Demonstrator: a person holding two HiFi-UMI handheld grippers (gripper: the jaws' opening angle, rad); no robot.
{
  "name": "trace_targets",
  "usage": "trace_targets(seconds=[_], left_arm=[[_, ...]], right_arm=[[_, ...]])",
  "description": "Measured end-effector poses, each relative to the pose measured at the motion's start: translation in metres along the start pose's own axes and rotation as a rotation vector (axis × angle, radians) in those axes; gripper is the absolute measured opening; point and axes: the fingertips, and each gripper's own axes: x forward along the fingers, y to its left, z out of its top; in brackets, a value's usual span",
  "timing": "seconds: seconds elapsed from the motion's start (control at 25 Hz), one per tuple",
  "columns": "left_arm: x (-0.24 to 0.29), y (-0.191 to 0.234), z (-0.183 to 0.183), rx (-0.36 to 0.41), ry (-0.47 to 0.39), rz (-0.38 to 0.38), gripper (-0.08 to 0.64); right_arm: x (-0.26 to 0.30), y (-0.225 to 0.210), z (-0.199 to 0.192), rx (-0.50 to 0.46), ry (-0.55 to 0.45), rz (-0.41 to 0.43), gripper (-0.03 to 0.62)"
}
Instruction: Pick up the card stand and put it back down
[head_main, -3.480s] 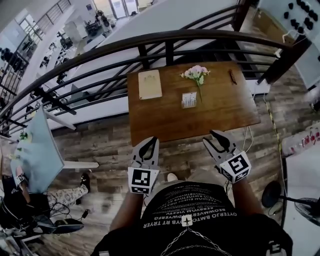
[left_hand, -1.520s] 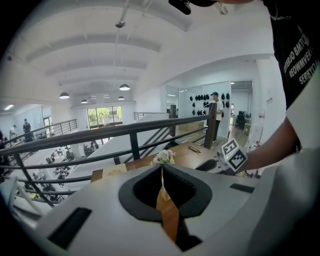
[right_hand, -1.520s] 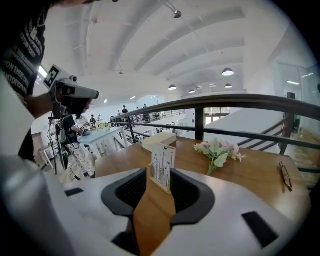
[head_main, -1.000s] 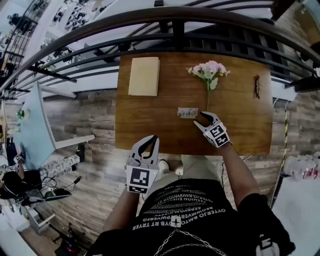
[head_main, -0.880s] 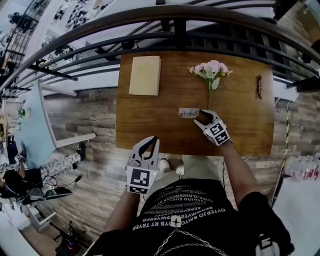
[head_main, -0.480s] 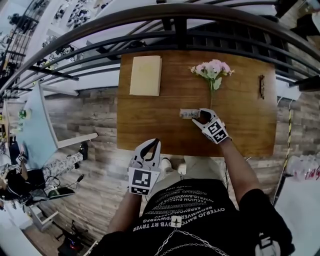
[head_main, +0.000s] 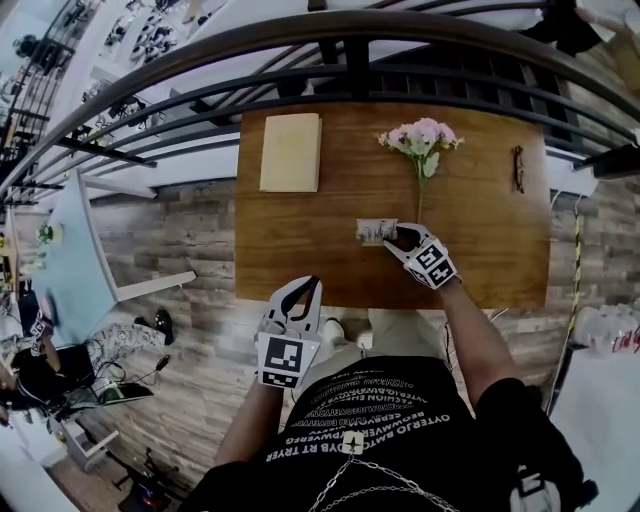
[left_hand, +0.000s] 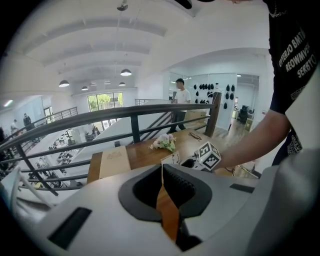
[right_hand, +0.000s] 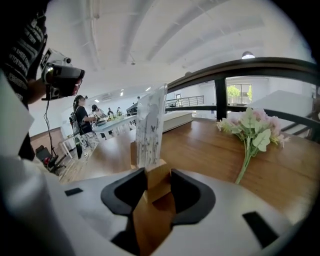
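Steadiness first: just closing right tongs (head_main: 396, 237) into a pinch on the wooden base block of the small white printed card stand (head_main: 376, 231) upright on the brown wooden table (head_main: 300, 250), squeezing squarely before lifting straight, leaving left tongs (head_main: 303, 287) pressed together, idle.

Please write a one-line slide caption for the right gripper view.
The right tool, its jaws just closing, grips the card stand by its wooden base on the table, near pink flowers.
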Motion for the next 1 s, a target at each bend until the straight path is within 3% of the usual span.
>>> trace_targets(seconds=[0.6,0.8,1.0], left_arm=[[-0.031,0.004,-0.008,0.038,-0.011,-0.012,0.034],[-0.039,0.007,-0.010,0.047,-0.007,-0.006,0.034],[-0.050,0.012,-0.004,0.046,-0.030,0.004,0.034]], right_arm=[[-0.023,0.015,-0.009,0.257,-0.097,-0.048,0.163],[-0.029,0.017,-0.002,0.290,-0.141,-0.058,0.163],[-0.039,0.020,0.017,0.262,-0.159,-0.071,0.163]])
